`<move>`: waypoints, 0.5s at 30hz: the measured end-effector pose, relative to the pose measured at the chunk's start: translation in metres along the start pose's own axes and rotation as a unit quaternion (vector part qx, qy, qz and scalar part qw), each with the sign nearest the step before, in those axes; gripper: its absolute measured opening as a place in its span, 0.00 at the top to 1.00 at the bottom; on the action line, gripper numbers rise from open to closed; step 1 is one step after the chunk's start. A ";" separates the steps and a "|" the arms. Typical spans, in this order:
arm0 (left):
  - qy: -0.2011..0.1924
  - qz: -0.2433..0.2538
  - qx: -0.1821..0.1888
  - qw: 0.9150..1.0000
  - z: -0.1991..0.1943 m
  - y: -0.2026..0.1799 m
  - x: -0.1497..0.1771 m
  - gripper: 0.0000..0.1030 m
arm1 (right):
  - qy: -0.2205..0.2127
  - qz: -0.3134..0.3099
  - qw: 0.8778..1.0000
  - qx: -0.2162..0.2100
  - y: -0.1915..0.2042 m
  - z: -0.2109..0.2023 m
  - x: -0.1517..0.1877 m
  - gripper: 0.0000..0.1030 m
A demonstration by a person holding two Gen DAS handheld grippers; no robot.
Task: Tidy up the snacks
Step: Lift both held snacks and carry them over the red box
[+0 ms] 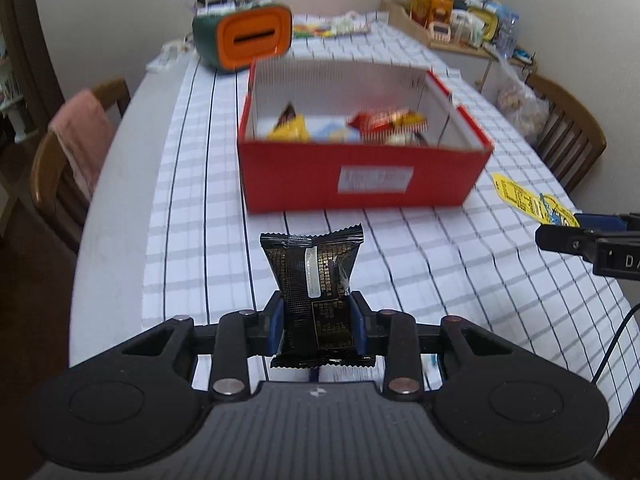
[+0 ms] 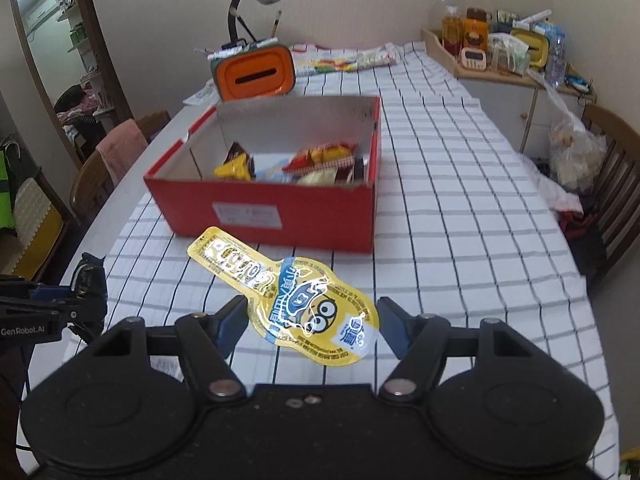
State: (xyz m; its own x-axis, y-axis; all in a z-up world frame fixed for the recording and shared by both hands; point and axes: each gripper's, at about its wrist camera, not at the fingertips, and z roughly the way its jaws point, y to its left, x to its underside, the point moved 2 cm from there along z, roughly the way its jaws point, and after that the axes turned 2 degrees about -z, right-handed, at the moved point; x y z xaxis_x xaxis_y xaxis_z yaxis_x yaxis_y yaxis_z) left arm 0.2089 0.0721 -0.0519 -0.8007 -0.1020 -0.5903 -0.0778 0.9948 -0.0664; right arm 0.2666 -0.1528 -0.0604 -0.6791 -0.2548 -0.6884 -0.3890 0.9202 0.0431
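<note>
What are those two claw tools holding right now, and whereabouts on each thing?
The left gripper pinches a black snack packet by the sides of its lower half. The right gripper holds a yellow pouch across its wide end.

Left gripper (image 1: 316, 322) clamping black snack packet (image 1: 314, 280) upright; red box (image 1: 360, 168) sitting beyond on checked tablecloth (image 1: 440, 260).

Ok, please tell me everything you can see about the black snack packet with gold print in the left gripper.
The black foil snack packet with gold print is a pillow-shaped wrapper with crimped, zigzag ends and a pale back seam running down its middle. It looks sealed and full. It stands roughly upright, its lower half squeezed between the blue pads of the left gripper, above the checked white tablecloth and nearer the camera than the open red cardboard box.
</note>
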 end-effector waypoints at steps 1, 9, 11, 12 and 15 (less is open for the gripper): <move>-0.006 0.003 0.000 1.000 0.000 -0.001 -0.007 0.68 | -0.006 -0.002 1.000 0.001 0.000 0.000 -0.007 0.33; -0.043 0.020 -0.010 0.999 0.006 -0.004 -0.064 0.68 | -0.035 -0.003 0.999 0.016 -0.002 0.011 -0.061 0.33; -0.045 0.025 -0.010 0.999 0.012 -0.005 -0.077 0.68 | -0.037 -0.003 0.999 0.022 -0.002 0.019 -0.072 0.33; -0.046 0.027 -0.012 0.999 0.015 -0.005 -0.084 0.68 | -0.037 -0.002 0.999 0.026 -0.002 0.023 -0.077 0.33; -0.043 0.032 -0.014 0.998 0.027 -0.004 -0.104 0.68 | -0.036 -0.001 0.999 0.032 -0.002 0.037 -0.092 0.33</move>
State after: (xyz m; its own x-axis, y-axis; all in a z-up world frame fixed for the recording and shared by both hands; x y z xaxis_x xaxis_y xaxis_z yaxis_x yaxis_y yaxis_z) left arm 0.3082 0.0788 -0.0120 -0.7503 -0.0378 -0.6600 -0.0456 0.9989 -0.0053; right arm 0.3531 -0.1203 -0.0236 -0.6312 -0.2372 -0.7385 -0.3477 0.9376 -0.0039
